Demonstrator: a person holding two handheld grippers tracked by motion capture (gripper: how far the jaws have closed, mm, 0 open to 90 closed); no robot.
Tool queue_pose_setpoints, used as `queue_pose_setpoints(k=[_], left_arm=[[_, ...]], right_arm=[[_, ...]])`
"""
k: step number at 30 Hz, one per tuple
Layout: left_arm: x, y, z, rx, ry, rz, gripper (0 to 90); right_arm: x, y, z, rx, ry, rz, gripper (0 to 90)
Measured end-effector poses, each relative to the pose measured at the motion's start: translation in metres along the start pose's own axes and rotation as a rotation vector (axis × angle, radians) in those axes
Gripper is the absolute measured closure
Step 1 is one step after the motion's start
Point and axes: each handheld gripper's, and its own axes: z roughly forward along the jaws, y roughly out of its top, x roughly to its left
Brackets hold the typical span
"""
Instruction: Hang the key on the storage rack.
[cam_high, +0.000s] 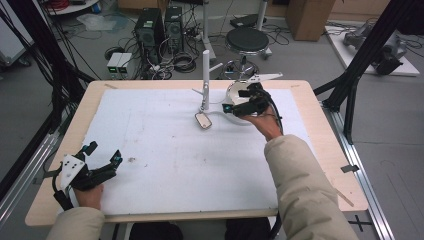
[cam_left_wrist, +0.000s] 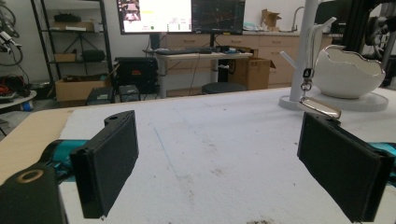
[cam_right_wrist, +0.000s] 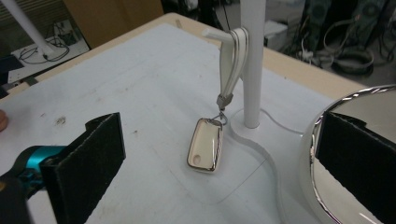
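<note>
Item: cream, chrome-edged key fob (cam_right_wrist: 204, 144), hung by its cream strap (cam_right_wrist: 232, 60) from a peg of the white post stand (cam_right_wrist: 252, 60), apparently resting on the stand's base. I hold my right hand-held gripper (cam_high: 239, 107) wide beside the stand; left hand-held gripper (cam_high: 102, 157) wide, well away.

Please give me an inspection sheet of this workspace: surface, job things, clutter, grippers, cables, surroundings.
Surface: white mat on wooden table, small dark stains.
Job things: key fob hangs by strap from white stand, resting on the mat; white bowl beside it.
Clutter: nothing seen.
Grippers: left gripper open, holds nothing; right gripper open near the bowl.
Cables: cable trails from right gripper.
Surroundings: stool, computers, boxes.
</note>
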Motion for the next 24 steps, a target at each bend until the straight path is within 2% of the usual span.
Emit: queue_pose_setpoints(k=[2, 5, 13, 14, 16, 20, 24], left_arm=[[0.000, 0.000, 0.000, 0.003, -0.001, -0.001, 12.9], [0.000, 0.000, 0.000, 0.005, 0.000, -0.001, 12.9], [0.000, 0.000, 0.001, 0.011, 0.001, -0.002, 12.9], [0.000, 0.000, 0.001, 0.008, 0.000, 0.000, 12.9], [0.000, 0.000, 0.001, 0.007, 0.000, 0.002, 12.9], [-0.001, 0.000, 0.001, 0.004, 0.000, 0.002, 12.9], [-0.001, 0.000, 0.001, 0.003, 0.000, 0.004, 12.9]], right_arm=[[0.002, -0.007, -0.013, -0.041, 0.001, -0.043, 0.6], [0.001, -0.020, -0.032, -0.072, -0.004, -0.073, 0.5], [-0.006, -0.069, -0.075, -0.159, -0.046, -0.057, 0.5], [-0.007, -0.074, -0.079, -0.147, -0.045, -0.046, 0.5], [-0.007, -0.085, -0.086, -0.187, -0.059, -0.048, 0.6], [-0.007, -0.108, -0.096, -0.227, -0.088, -0.062, 0.6], [-0.005, -0.131, -0.103, -0.267, -0.094, -0.063, 0.6]])
